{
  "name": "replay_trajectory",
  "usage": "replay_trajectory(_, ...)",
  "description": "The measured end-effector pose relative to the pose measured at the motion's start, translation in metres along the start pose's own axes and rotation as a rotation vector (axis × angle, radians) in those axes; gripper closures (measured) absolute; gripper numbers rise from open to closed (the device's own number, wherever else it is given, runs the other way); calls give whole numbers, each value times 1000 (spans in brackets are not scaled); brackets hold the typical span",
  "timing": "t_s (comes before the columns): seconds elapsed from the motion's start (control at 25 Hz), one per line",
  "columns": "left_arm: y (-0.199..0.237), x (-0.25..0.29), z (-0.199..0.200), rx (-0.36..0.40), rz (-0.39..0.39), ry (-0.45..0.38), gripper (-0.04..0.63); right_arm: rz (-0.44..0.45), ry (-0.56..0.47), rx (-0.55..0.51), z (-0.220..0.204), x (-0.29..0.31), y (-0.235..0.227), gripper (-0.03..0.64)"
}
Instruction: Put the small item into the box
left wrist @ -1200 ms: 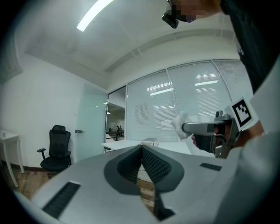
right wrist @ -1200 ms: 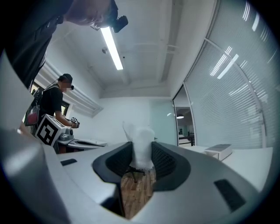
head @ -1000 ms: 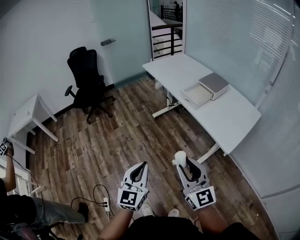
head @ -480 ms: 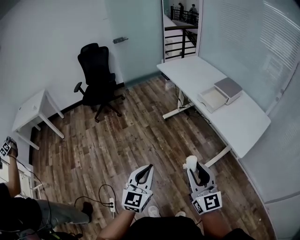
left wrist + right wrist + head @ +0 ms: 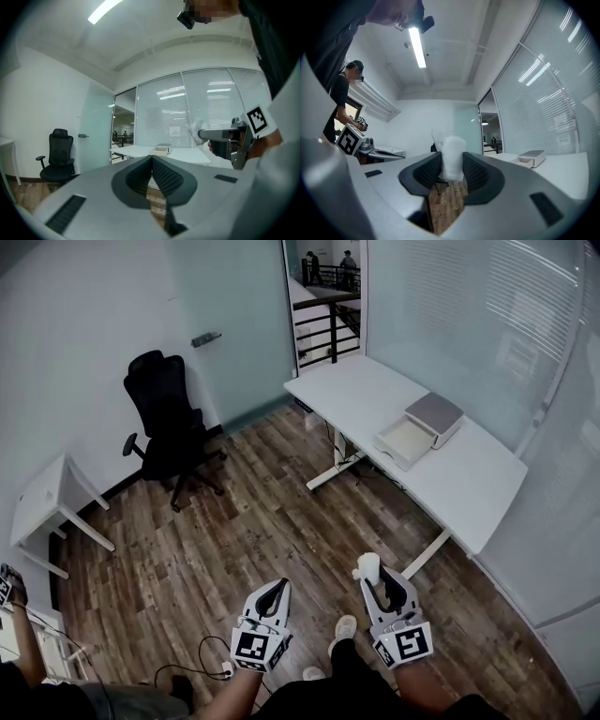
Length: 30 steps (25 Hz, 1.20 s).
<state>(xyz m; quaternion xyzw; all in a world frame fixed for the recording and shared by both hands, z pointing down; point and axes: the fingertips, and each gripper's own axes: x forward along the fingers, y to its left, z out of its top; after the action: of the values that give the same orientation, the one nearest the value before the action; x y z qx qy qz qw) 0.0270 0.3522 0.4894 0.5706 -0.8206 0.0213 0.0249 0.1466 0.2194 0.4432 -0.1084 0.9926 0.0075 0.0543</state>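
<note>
A dark wood-plank floor (image 5: 262, 521) fills the room. On it, at the right by the blinds, stands a long white desk (image 5: 459, 479) on white legs. The only thing on the desk is the box (image 5: 422, 427), which lies near the window-side edge about midway along. Its grey sleeve sits behind and its pale tray is slid out toward the room, the two touching. A black office chair (image 5: 164, 423) stands on the floor by the far wall, well apart from the desk. A small white table (image 5: 42, 498) stands at the left. Near the bottom, a white power strip (image 5: 225, 669) and a black cable (image 5: 183, 673) lie on the planks, beside the person's light shoes (image 5: 344, 626).
</note>
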Motion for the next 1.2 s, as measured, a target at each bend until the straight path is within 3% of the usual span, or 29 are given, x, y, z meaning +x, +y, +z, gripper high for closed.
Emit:
replay_trajectory(0.24, 18, 50, 4, 20, -19, 5, 583, -10, -9, -2, -4, 45, -32, 465)
replay_trajectory(0.6, 48, 130, 38, 16, 7, -75, 583, -2, -20, 13, -6, 112, -82, 465)
replay_trajectory(1.2, 55, 265, 33, 42, -14, -19, 583, 57, 0, -18, -22, 193, -175, 463)
